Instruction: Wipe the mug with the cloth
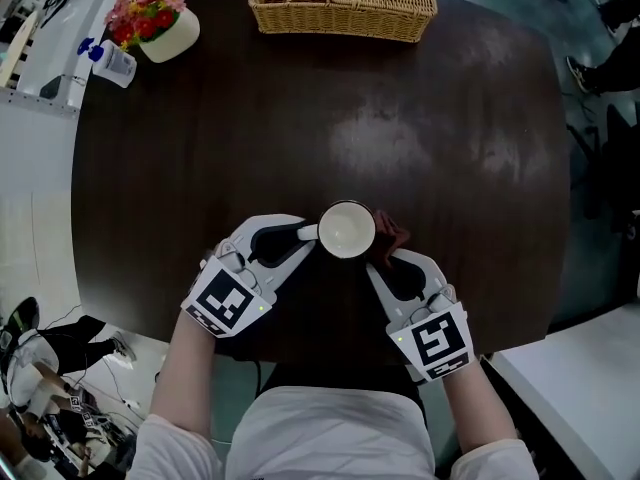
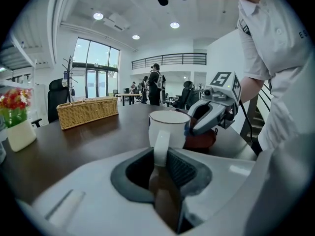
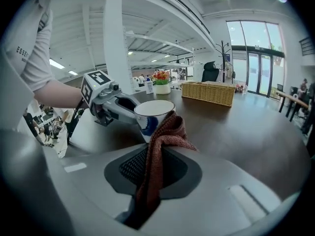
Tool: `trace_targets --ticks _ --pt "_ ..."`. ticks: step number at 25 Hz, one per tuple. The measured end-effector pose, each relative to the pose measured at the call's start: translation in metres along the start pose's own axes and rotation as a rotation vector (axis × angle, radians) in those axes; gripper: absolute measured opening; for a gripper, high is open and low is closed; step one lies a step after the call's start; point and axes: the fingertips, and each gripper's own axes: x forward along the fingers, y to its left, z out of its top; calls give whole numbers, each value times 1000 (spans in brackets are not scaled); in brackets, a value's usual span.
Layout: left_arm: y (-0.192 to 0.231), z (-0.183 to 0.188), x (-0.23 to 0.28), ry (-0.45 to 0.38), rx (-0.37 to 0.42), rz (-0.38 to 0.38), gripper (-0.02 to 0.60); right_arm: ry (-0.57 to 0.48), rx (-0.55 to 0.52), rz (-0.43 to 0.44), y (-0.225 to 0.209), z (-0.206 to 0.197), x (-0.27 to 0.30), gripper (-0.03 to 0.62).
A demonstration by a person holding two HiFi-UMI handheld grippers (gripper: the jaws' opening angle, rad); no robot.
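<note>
Mug point(image 1: 346, 230): white, upright on the dark bench point(image 1: 430, 138), mouth open upward, standing just ahead of both sets of jaws and between them. Left gripper point(image 1: 304, 233): jaws clenched on the mug's handle, which runs straight into the gap between them. Right gripper point(image 1: 380, 255): jaws clamped on a rust-red cloth point(image 1: 393, 235). The cloth rises from between these jaws, bunches at their tips and touches the mug's side opposite the handle. Wicker basket point(image 1: 342, 3): well beyond both jaws, at the bench's far edge. Flower pot point(image 1: 160, 23) and small bottle point(image 1: 108, 63): far ahead and left of the left jaws, near the bench's rim.
</note>
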Motion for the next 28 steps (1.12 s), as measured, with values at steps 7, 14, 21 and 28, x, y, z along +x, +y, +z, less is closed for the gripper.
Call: trace_targets --ticks 7,14,21,28 --pt "0 6 0 -19 39 -39 75 -2 -71 -12 -46 13 -16 80" --pt "13 9 3 -42 47 -43 75 -27 -320 309 -70 59 27 79" --pt "29 12 8 -30 -5 -12 75 66 -642 661 -50 69 64 78" --pt "33 12 10 -24 -26 4 75 165 -1007 930 -30 62 69 78"
